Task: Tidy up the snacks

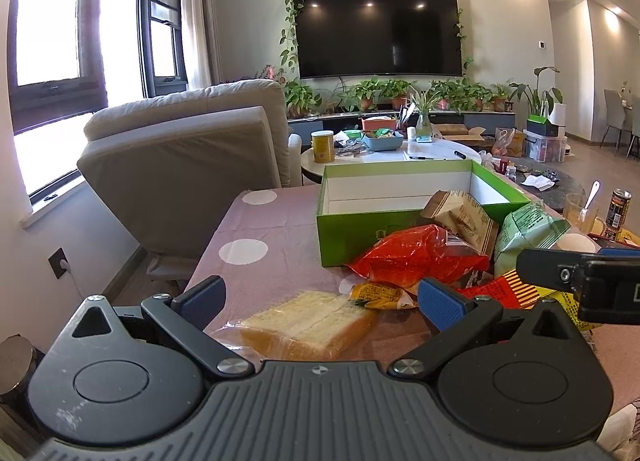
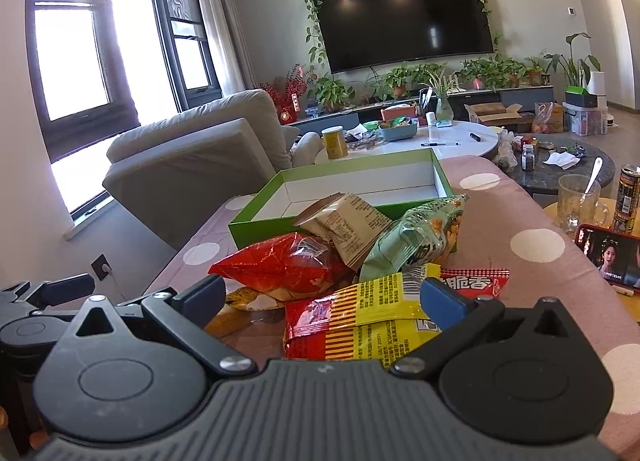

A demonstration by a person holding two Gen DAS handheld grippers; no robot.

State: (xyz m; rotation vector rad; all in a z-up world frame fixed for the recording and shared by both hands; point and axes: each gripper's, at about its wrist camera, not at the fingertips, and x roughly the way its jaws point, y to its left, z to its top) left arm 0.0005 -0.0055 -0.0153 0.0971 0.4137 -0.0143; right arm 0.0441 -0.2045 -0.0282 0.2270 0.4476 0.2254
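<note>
The left gripper (image 1: pixel 320 297) hovers with fingers spread around the wrapped sandwich (image 1: pixel 312 323), apparently lined up for a first pick. Beside it the snack pile leans against the empty green box (image 1: pixel 400 229), their likely destination. The right gripper (image 2: pixel 320 297), also spread, straddles the yellow-red packet (image 2: pixel 376 309). Only its view shows the phone (image 2: pixel 612 257).
</note>
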